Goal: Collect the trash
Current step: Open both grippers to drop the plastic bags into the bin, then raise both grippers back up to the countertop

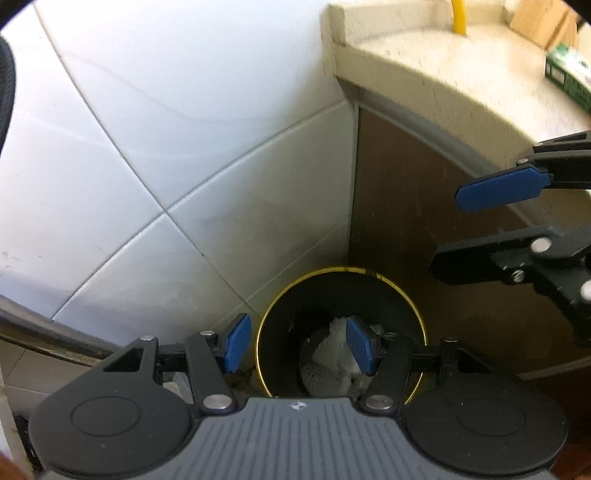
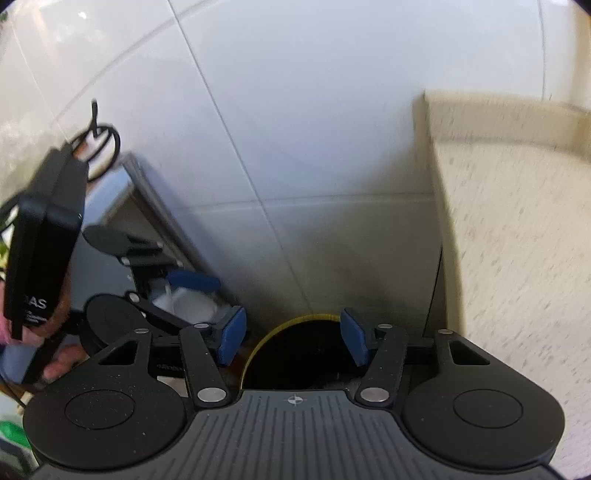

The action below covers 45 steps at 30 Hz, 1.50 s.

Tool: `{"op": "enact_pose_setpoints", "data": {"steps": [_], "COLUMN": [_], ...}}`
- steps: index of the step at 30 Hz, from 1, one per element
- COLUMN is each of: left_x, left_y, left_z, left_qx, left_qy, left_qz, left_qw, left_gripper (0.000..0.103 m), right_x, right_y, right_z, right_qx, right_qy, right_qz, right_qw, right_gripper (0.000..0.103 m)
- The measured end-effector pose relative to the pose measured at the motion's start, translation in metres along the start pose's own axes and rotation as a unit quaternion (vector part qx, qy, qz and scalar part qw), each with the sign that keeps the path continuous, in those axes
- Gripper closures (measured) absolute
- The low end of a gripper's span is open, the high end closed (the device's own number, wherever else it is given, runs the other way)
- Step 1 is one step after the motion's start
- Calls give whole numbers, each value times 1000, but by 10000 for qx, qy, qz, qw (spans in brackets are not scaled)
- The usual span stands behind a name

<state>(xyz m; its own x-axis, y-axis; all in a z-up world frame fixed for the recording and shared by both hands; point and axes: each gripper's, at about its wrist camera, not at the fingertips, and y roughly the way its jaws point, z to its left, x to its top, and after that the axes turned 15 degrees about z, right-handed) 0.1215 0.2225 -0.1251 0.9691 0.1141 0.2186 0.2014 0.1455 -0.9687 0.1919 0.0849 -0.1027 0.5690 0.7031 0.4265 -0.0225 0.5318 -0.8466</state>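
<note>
A black trash bin point(image 1: 280, 314) with a gold rim stands on the floor against the white tiled wall. Crumpled white paper point(image 1: 328, 363) lies at its bottom. My left gripper point(image 1: 298, 343) hangs open just above the bin's mouth, with nothing between its blue pads. My right gripper point(image 1: 454, 230) comes in from the right, higher up beside the cabinet, open and empty. In the right wrist view the right gripper point(image 2: 291, 334) is open over the bin's rim point(image 2: 295, 316). The left gripper point(image 2: 199, 302) shows at the left, with a white patch behind it that I cannot identify.
A beige speckled counter point(image 1: 443, 74) sits to the right above a brown cabinet front point(image 1: 406, 203). On it are a green box point(image 1: 569, 70) and a yellow object point(image 1: 459, 16). A metal sill point(image 1: 37, 325) runs at the left. A hand point(image 2: 59, 362) holds the left gripper's black body point(image 2: 40, 240).
</note>
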Motion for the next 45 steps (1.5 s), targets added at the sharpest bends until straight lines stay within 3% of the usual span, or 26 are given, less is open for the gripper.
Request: {"op": "enact_pose_setpoints", "data": {"steps": [4,9,25,45], "left_x": [-1,-2,-7,-11], "left_y": [-13,-23,-39,-53], "left_z": [3,4,5,-3], "left_qx": [-85,-112,-127,-483], "left_qy": [-107,-131,-161,87], "left_qz": [-403,-698,-1167,-1506], "left_qw": [9991,9974,9930,9874], "left_gripper": [48,48,48,47], "right_x": [-2,-8,-26,-49], "right_y": [-19,-33,-68,-136], "right_z": [-1,-6,1,6], "right_qx": [80,-15,-428,-1196], "right_qy": [-48,140,532,1024], "right_qz": [-490,-773,-1078,-1368], "right_qw": [9988,9969,9918,9780], "right_gripper": [35,35,35,31]}}
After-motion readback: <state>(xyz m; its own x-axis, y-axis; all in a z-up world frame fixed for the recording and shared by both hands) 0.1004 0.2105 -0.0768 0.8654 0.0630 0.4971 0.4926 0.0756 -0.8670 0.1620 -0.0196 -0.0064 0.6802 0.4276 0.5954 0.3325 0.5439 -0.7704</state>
